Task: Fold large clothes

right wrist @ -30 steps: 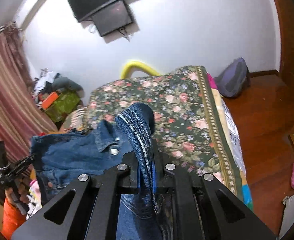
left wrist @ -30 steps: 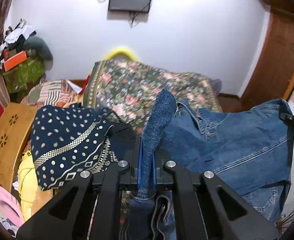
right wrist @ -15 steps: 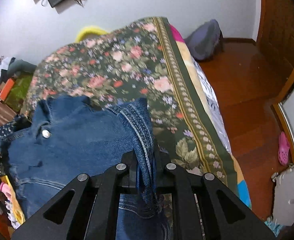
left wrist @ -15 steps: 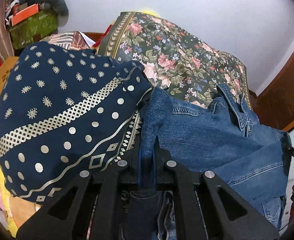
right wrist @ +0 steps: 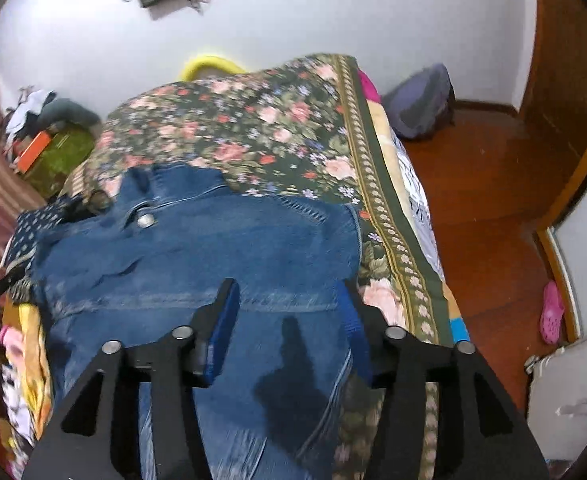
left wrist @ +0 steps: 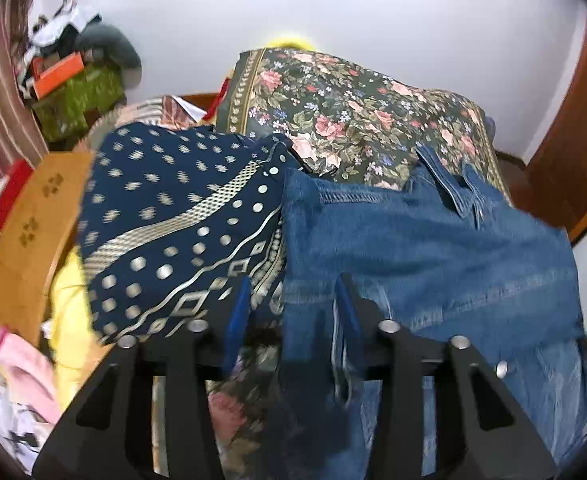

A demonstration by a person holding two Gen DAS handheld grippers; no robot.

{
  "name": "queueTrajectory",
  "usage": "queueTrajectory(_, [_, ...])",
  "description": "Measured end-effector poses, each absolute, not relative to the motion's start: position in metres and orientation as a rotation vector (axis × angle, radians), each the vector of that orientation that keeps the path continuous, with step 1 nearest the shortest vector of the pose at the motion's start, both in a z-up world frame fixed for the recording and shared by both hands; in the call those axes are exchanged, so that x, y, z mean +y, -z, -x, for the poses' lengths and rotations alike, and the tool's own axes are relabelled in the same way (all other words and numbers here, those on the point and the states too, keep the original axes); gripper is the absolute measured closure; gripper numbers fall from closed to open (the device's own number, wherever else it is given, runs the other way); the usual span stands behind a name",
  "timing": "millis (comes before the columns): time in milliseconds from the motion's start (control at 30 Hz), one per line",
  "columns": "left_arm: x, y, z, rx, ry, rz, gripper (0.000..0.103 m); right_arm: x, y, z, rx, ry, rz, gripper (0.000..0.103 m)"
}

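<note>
Across the floral bed (right wrist: 293, 120) lies the denim jacket (right wrist: 213, 248); both grippers, left (left wrist: 291, 300) and right (right wrist: 289, 304), have just opened, gripping nothing. Only the left view shows the dotted navy cloth (left wrist: 165, 220) fully; no readable writing.

Black angular claw (left wrist: 293, 300) arms, silver screws, blue pads (right wrist: 223, 328)

No text, label or number is legible anywhere — none.

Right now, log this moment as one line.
left gripper: just opened, released | right gripper: just opened, released | denim jacket: lying on floral bedspread
</note>
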State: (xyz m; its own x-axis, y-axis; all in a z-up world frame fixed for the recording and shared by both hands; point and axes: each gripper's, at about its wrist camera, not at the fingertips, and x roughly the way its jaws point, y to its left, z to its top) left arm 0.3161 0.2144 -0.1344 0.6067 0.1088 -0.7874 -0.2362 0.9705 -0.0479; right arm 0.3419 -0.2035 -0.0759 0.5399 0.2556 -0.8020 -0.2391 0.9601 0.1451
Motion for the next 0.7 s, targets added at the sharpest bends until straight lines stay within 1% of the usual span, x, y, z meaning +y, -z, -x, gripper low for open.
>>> queueTrajectory(33, [0.211,0.13,-0.307,0.902,-0.199,0.128,0.047,-0.2,0.07,-0.331,0.939,-0.291,0.018,0.054])
queueTrajectory(67, [0.208,0.125,-0.299,0.9,-0.193,0.118,0.045,-0.196,0.066,-0.324,0.928,-0.292,0.047,0.054])
queueTrajectory(133, [0.204,0.117,-0.283,0.891,-0.184,0.108,0.037,-0.19,0.059,-0.306,0.909,-0.302,0.102,0.053])
queueTrajectory(167, [0.202,0.113,-0.274,0.884,-0.182,0.102,0.036,-0.188,0.057,-0.298,0.903,-0.304,0.117,0.051])
queueTrajectory(233, [0.198,0.108,-0.259,0.875,-0.178,0.089,0.032,-0.187,0.055,-0.285,0.893,-0.304,0.127,0.036])
queueTrajectory(300, [0.194,0.105,-0.24,0.862,-0.166,0.071,0.032,-0.185,0.053,-0.271,0.876,-0.312,0.133,0.033])
queueTrajectory(433, [0.19,0.114,-0.213,0.899,-0.124,0.071,0.03,-0.184,0.059,-0.25,0.893,-0.322,0.147,0.033])
queueTrajectory(533, [0.188,0.13,-0.198,0.94,-0.121,0.068,0.029,-0.185,0.065,-0.236,0.91,-0.315,0.154,0.033])
queueTrajectory(700, [0.188,0.174,-0.176,1.048,-0.106,0.102,0.028,-0.194,0.081,-0.215,0.958,-0.306,0.126,0.033])
